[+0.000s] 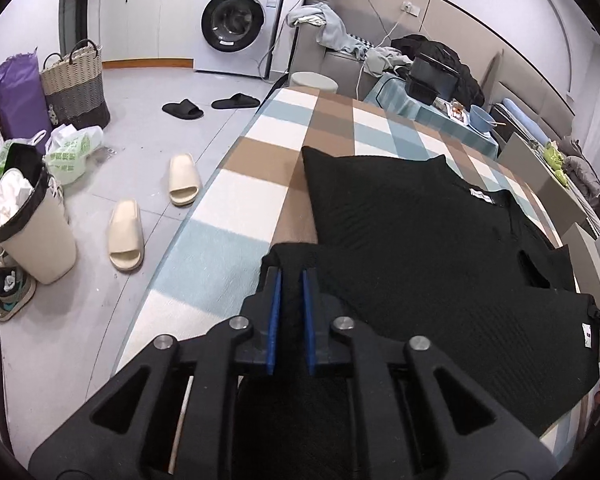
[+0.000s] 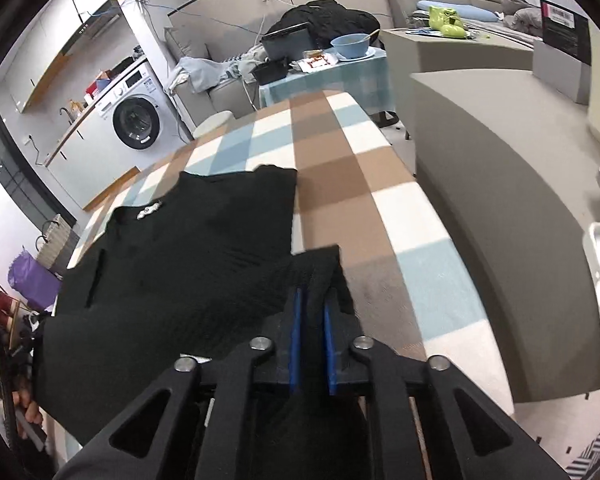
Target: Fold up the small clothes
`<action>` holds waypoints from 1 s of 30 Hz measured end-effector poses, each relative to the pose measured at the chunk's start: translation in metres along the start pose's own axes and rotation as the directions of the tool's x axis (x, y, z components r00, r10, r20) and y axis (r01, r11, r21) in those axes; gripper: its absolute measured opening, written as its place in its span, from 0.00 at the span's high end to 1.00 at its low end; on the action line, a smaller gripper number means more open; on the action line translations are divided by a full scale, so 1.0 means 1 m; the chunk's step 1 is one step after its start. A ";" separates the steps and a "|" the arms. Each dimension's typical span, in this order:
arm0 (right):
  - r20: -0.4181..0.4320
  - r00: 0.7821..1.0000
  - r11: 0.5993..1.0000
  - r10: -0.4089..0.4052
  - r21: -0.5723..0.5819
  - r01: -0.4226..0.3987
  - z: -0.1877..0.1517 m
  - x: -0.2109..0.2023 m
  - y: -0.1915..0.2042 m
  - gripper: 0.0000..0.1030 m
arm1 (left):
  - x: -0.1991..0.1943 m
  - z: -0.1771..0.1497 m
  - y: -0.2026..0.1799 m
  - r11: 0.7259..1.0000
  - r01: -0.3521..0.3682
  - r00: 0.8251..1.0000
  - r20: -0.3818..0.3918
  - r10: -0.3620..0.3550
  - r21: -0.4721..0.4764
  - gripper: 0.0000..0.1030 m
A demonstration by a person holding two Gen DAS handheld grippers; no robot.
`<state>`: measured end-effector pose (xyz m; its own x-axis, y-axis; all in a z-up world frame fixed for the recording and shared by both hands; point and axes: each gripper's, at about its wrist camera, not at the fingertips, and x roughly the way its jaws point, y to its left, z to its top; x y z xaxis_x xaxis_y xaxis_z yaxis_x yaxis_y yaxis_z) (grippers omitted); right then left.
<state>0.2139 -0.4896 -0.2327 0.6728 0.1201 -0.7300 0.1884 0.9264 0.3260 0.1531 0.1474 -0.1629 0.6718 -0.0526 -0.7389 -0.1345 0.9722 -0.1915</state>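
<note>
Two grippers are at work on one black knit top (image 1: 440, 248), which lies spread over a table with a checked cloth (image 1: 260, 168) of brown, pale blue and white squares. The left gripper (image 1: 291, 276) has its blue pads drawn in narrow on the near left corner of the garment, and the dark fabric bunches up between them, so it looks pinched rather than merely touched. The right gripper (image 2: 311, 300) does the same at the near right corner, its pads close together with a fold of the knit humped over the tips. Between the two, the hem edge hangs slack toward the person. The far part of the top lies flat on the cloth, collar and white label (image 2: 149, 211) away from the grippers. I would judge the thing light and very soft, a textured knit that stretches and sags rather than holding a crease, so it will droop in the middle when lifted by two corners and may drag on the cloth. The corners of the hem seem the sensible hold, with enough fabric in each pinch that it does not slip free. A washing machine (image 1: 236, 24) stands against the far wall.
</note>
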 end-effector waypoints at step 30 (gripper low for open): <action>-0.002 0.917 0.913 0.398 0.098 -0.396 -0.077 -0.082 -0.030 0.54 | -0.085 -0.076 0.027 0.997 0.018 1.000 0.005 -0.017 -0.076 0.36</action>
<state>0.0980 -0.4995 -0.2290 0.6906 0.4795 -0.5415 -0.0243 0.7636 0.6452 0.0371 0.1609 -0.1541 0.6774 -0.0683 -0.7324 -0.1779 0.9509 -0.2531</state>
